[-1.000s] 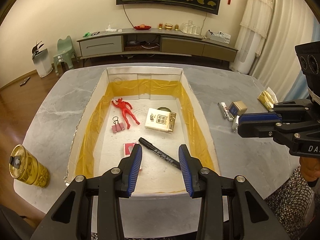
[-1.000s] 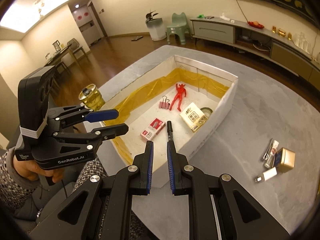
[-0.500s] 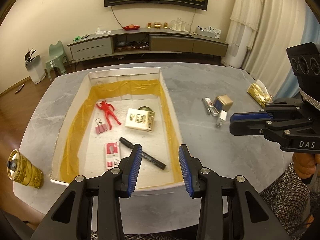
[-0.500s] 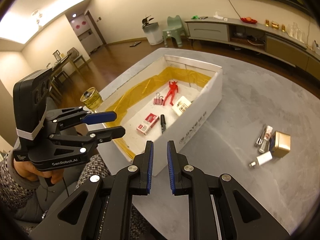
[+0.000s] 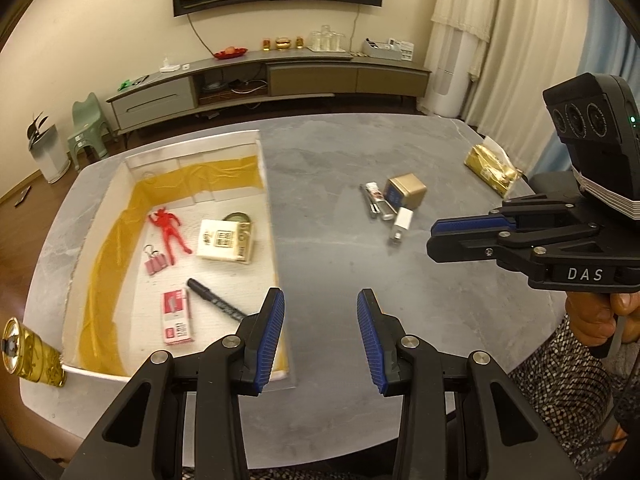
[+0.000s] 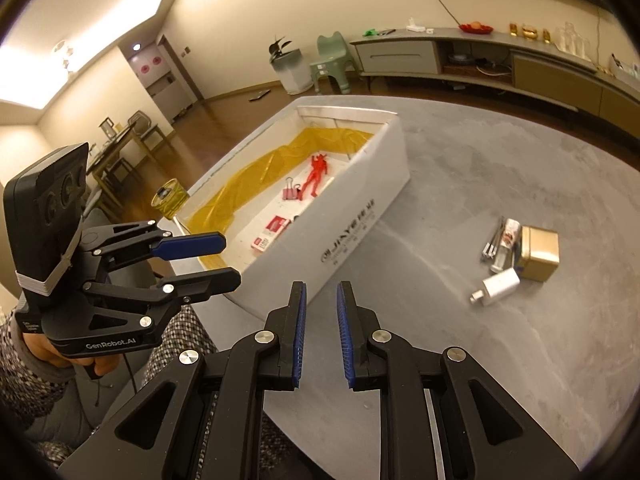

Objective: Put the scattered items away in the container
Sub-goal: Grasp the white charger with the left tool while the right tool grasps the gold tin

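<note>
Left gripper [image 5: 321, 334] spread wide, empty, above table [image 5: 400, 280] beside white box [image 5: 272, 240]. Right gripper [image 6: 321, 332] narrowly parted, empty.

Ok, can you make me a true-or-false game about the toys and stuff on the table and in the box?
1. The red figure lies inside the white box. True.
2. The gold tin is in the box. False: it sits out on the grey table, beside the white charger.
3. The left gripper holds the black marker. False: its jaws are open and empty; the marker lies in the box.
4. The pink binder clips lie next to the red figure. True.
5. The right gripper holds nothing. True.
</note>
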